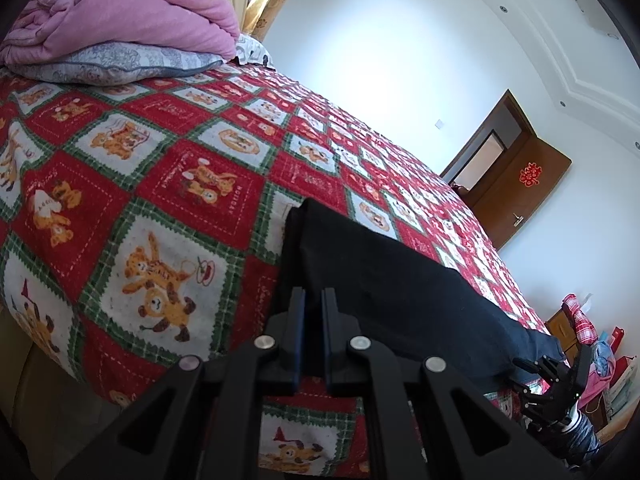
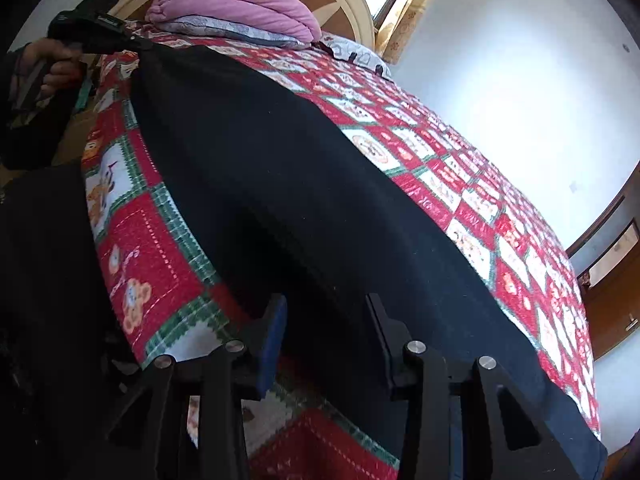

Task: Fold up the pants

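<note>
The black pants [image 2: 320, 208] lie stretched across the red teddy-bear quilt [image 1: 160, 184] on the bed, running from lower right to upper left in the right wrist view; the left claw [image 1: 313, 300] is clamped on one end of the fabric; the right claw [image 2: 326, 312] stands parted over the other end, pads off the cloth; a pink duvet [image 1: 132, 8] sits upper left.

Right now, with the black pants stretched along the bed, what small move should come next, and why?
Probably close the right claw on the pants. Its jaws stand apart with the cloth edge between them, unpinched, while the left claw is shut on the other end. Both ends need holding before folding.
</note>
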`<state>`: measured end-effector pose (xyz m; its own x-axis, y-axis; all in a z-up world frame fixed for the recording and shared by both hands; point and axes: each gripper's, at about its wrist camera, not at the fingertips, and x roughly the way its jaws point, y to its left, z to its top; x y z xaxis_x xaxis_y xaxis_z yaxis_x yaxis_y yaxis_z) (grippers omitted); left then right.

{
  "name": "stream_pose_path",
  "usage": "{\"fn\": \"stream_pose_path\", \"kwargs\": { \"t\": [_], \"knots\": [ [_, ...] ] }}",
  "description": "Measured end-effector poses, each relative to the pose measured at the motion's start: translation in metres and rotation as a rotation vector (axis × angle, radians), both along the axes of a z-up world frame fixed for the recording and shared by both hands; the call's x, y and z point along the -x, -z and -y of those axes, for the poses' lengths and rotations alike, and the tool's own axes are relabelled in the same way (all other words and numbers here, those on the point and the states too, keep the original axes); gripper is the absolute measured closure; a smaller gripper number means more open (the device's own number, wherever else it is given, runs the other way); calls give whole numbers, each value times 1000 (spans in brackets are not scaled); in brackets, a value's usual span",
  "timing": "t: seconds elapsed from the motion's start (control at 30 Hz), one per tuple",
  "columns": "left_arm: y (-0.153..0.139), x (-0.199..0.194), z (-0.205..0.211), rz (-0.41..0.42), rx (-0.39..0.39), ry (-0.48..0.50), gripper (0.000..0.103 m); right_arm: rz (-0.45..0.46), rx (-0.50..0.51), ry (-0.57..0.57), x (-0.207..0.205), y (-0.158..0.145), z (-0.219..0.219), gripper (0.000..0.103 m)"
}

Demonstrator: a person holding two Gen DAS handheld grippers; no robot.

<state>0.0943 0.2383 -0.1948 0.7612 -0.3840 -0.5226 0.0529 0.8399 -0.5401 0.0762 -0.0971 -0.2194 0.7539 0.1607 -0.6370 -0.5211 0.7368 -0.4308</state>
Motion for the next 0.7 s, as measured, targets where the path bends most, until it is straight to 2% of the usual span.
{"fn": "stream_pose_path", "kwargs": {
  "t": [0.13, 0.17, 0.2, 0.23, 0.4, 0.5, 0.6, 0.7],
  "knots": [
    [2, 1, 0, -2, 1, 1, 95, -14, -30, -1, -9, 0, 0, 63],
    [1, 1, 0, -1, 3, 2, 95, -7, -26, -1, -9, 1, -1, 83],
    [1, 1, 0, 2, 3, 2, 95, -9, -30, -5, -9, 1, -2, 96],
    [-1, 1, 0, 5, 4, 3, 95, -13, -30, -5, -8, 0, -3, 100],
    [-9, 4, -5, 31, 11, 6, 95, 37, -48, -9, 8, -16, -1, 100],
    [-4, 4, -6, 20, 16, 15, 95, 44, -48, -15, 19, -22, 1, 100],
    [14, 2, -5, -28, 3, 21, 95, 28, -8, -19, 18, -9, -3, 100],
    [27, 3, -8, -58, 27, 21, 95, -11, 29, -17, 12, 9, -9, 100]
  ]
}}
